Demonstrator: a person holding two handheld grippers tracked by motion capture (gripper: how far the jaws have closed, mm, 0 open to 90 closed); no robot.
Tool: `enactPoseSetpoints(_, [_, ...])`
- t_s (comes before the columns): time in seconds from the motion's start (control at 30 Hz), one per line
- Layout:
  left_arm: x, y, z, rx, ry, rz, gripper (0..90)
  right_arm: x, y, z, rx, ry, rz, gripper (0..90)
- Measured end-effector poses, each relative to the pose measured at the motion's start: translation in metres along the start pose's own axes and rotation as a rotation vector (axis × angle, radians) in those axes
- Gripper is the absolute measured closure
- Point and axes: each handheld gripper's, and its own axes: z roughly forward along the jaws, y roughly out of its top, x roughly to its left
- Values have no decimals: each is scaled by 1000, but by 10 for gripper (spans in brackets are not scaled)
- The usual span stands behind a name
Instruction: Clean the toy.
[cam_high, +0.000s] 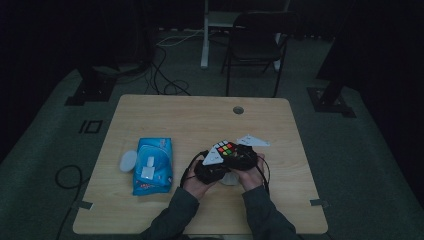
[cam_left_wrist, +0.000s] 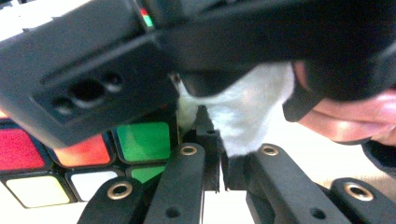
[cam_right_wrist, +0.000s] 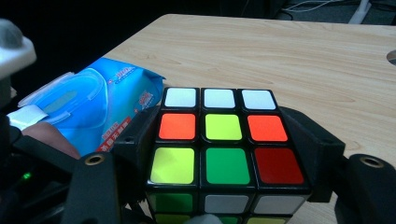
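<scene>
Right gripper (cam_right_wrist: 219, 154) clamped on puzzle cube (cam_right_wrist: 219, 140), one jaw against each side face, held above wooden table (cam_high: 165, 112) near its front edge. Left gripper (cam_left_wrist: 223, 161) closed on white wipe (cam_left_wrist: 247, 112), pressed against cube's underside. Blue wipe packet (cam_high: 152, 165) flat on table, left of both hands.

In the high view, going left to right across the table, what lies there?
White lid → blue wipes pack → left gripper → puzzle cube → right gripper.
</scene>
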Motion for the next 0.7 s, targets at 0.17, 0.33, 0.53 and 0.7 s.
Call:
enactPoseSetpoints(0.17, [0, -2, 2, 4, -2, -7, 876, -1, 1, -1, -3, -2, 2, 340])
enactPoseSetpoints(0.33, [1, -3, 3, 5, 2, -8, 876, -2, 3, -2, -12, 0, 17, 340])
enactPoseSetpoints(0.53, [0, -3, 3, 5, 9, -10, 876, -3, 3, -2, -14, 4, 22, 340])
enactPoseSetpoints(0.7, [-1, -5, 3, 11, 12, -12, 875, -3, 3, 1, -5, 4, 18, 340])
